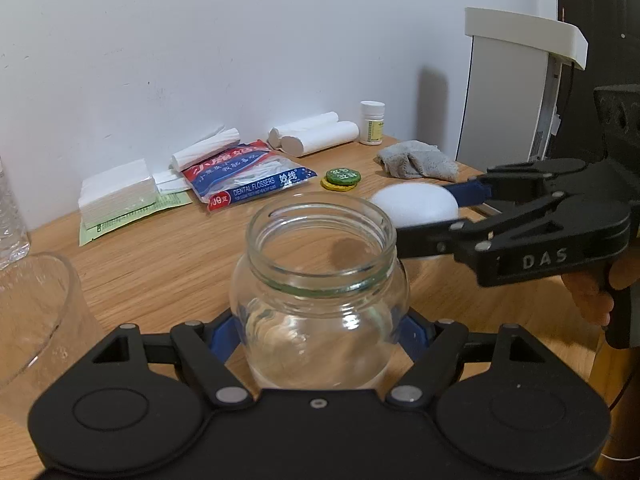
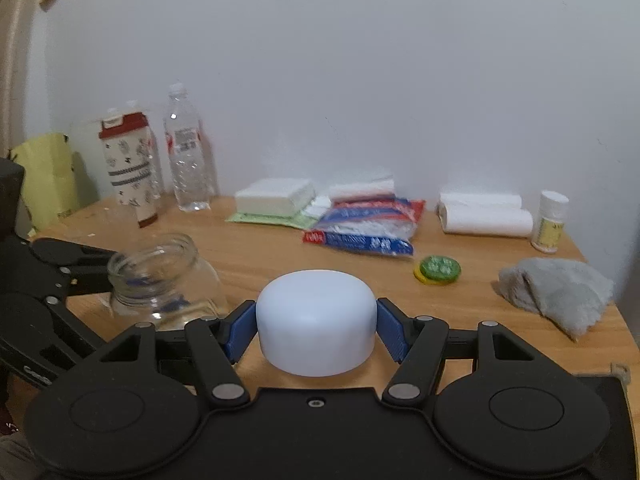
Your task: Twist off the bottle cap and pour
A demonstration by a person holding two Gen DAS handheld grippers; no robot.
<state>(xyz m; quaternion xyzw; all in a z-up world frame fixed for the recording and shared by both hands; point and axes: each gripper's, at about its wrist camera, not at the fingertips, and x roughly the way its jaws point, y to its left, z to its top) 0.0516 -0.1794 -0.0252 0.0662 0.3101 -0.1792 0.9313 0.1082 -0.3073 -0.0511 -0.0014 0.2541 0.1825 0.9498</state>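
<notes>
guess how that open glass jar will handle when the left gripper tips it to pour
The glass jar probably feels heavy for its size and breakable. Its smooth rounded sides may slip in the left gripper. With the white cap off, contents would spill easily.

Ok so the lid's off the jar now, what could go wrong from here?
1. The jar is smooth glass held only at its sides by the left hand-held gripper; tilting to pour, it might slip.
2. The glass stands close on its left and could get knocked.
3. The lid in the right hand-held gripper might drop if the squeeze eases.
</notes>
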